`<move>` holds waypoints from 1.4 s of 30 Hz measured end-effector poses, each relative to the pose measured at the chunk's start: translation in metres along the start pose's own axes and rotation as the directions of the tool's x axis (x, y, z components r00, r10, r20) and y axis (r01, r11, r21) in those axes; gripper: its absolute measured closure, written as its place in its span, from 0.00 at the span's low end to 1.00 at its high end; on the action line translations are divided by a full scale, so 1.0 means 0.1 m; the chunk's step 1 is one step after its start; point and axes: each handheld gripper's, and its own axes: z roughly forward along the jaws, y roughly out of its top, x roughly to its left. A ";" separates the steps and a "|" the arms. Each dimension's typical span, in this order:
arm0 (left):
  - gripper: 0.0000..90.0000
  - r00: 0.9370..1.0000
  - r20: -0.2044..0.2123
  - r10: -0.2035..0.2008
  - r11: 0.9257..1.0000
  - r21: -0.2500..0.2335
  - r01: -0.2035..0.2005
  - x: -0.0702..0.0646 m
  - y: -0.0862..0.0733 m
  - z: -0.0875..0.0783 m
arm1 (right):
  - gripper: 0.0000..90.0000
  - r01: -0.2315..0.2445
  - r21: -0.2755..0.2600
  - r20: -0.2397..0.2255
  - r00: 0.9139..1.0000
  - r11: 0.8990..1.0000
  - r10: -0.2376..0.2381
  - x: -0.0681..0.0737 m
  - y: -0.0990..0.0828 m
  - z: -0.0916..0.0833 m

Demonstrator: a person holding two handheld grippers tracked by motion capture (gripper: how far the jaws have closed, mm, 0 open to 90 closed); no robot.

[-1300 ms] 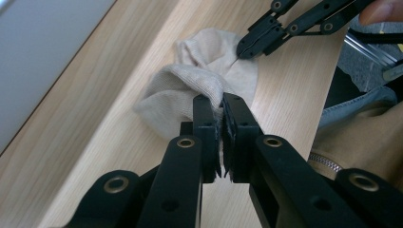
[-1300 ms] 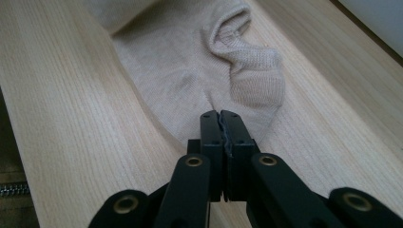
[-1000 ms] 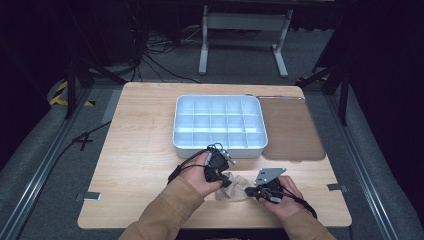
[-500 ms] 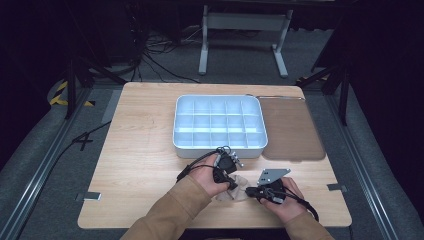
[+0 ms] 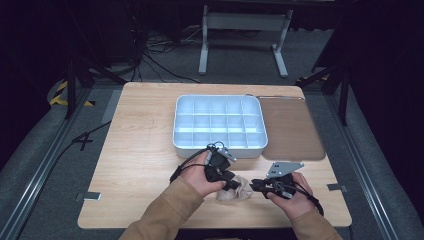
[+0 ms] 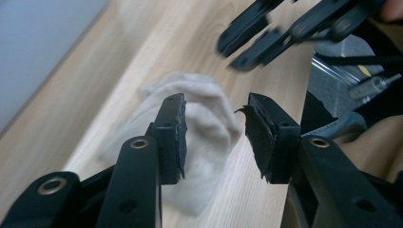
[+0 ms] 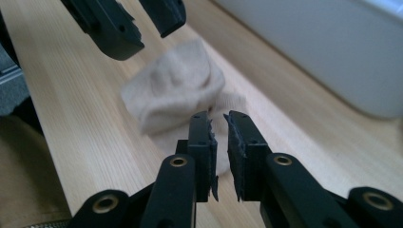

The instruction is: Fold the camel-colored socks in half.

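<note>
A beige sock (image 5: 239, 191), rolled into a soft bundle, lies on the wooden table (image 5: 140, 165) near its front edge, between my two hands. My left gripper (image 5: 234, 184) hovers over the sock's left side. Its jaws have just been opening and now stand wide apart (image 6: 216, 135), with the sock (image 6: 209, 118) below and beyond them, untouched. My right gripper (image 5: 254, 186) points at the sock from the right. Its jaws have just been opening to a narrow gap (image 7: 218, 142) with nothing in it, and the sock (image 7: 176, 90) lies just past the tips.
A white tray with several compartments (image 5: 218, 145) stands just behind my hands in the middle of the table. A brown mat (image 5: 292, 127) lies flat to its right. The left half of the table is bare wood.
Both grippers have let go of the sock, which now rests loose on the table. The left jaws have spread wide and the right jaws slightly. The right hand has lifted a little.
</note>
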 end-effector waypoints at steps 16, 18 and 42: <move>0.73 0.986 -0.121 -0.111 0.994 -0.013 0.111 0.10 -0.45 -0.36 | 0.93 0.116 0.039 -0.111 0.988 0.992 -0.111 0.29 0.42 0.36; 0.74 0.984 -0.127 -0.126 0.992 -0.016 0.125 0.11 -0.50 -0.38 | 0.93 0.120 0.063 -0.121 0.986 0.991 -0.112 0.29 0.42 0.41; 0.86 0.997 -0.072 0.017 0.999 -0.050 -0.020 0.03 -0.21 0.09 | 0.93 0.072 0.149 -0.045 0.997 0.986 -0.066 0.05 0.11 0.45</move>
